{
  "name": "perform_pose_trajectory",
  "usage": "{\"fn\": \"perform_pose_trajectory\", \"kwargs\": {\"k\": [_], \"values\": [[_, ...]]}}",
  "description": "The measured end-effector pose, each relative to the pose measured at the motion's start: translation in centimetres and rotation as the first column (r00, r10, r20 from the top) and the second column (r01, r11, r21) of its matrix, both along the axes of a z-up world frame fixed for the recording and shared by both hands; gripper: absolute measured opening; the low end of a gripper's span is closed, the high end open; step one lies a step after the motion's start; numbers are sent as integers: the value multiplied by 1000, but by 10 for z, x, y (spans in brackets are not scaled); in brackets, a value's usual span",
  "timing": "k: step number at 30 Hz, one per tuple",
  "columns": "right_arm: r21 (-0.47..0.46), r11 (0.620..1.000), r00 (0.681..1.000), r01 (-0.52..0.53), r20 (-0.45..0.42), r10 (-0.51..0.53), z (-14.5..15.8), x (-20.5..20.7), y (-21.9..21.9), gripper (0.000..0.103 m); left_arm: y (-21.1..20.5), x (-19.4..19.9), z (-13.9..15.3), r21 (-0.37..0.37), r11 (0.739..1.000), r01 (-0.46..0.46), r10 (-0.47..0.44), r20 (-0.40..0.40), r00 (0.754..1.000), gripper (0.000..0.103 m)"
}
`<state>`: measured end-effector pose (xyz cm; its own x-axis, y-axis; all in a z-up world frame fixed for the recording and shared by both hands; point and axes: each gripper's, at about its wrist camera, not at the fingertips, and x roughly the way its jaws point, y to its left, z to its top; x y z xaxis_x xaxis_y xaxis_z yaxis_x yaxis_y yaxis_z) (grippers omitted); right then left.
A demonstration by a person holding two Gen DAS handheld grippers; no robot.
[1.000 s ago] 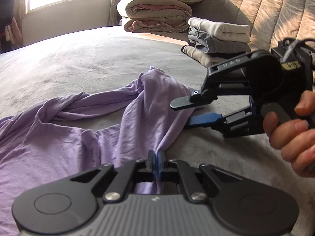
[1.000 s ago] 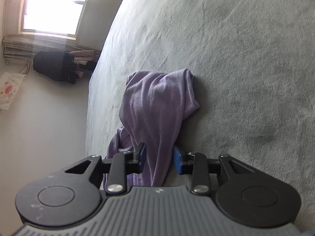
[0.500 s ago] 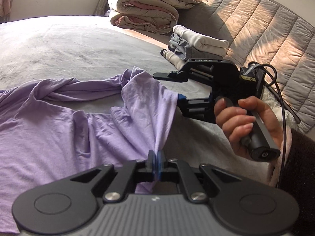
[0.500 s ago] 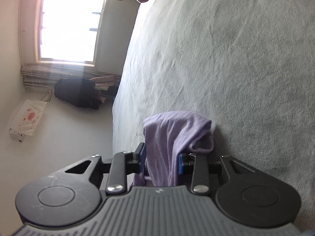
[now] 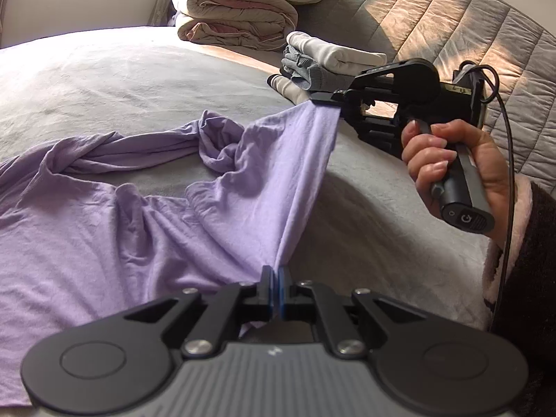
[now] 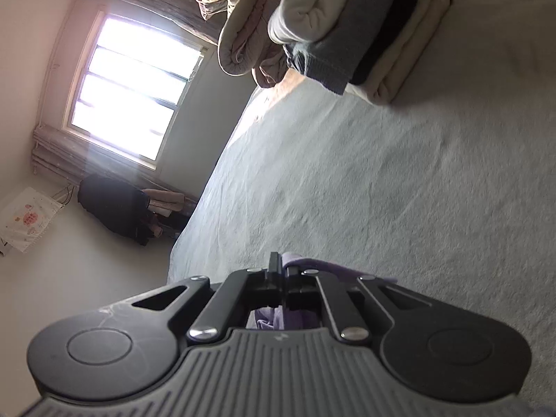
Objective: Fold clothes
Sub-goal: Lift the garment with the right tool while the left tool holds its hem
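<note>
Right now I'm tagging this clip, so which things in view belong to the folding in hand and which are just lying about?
In the job:
purple garment
left tongs, shut on its edge
right tongs, shut on its edge

Lying about:
stack of folded clothes
folded duvet
headboard
dark bundle under the window

I've got a grey bed [image 5: 104,80] here: purple shirt [image 5: 104,236] sprawled across it, folded clothes [image 5: 330,59] and duvet [image 5: 236,14] stacked at the headboard end.
</note>
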<state>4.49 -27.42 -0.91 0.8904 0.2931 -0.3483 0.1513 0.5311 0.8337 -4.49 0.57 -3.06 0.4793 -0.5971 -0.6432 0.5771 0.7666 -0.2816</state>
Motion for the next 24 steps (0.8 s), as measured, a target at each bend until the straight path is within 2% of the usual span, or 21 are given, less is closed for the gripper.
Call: {"fn": "perform_pose_trajectory", "kwargs": {"k": [5, 9, 16, 24], "values": [[-196, 979, 997, 55, 60, -44, 15, -58, -29, 5, -5, -3, 1, 1, 999, 32, -32, -1, 999, 2], [-273, 959, 997, 73, 45, -63, 8, -61, -49, 5, -9, -9, -2, 17, 997, 72, -72, -4, 997, 2], [-363, 931, 998, 27, -43, -45, 3, -105, -65, 5, -16, -17, -7, 65, 987, 148, -147, -22, 989, 3], [-378, 922, 970, -82, -244, -13, -34, -130, -77, 5, -22, -22, -9, 134, 962, 240, -233, -64, 970, 3]]}}
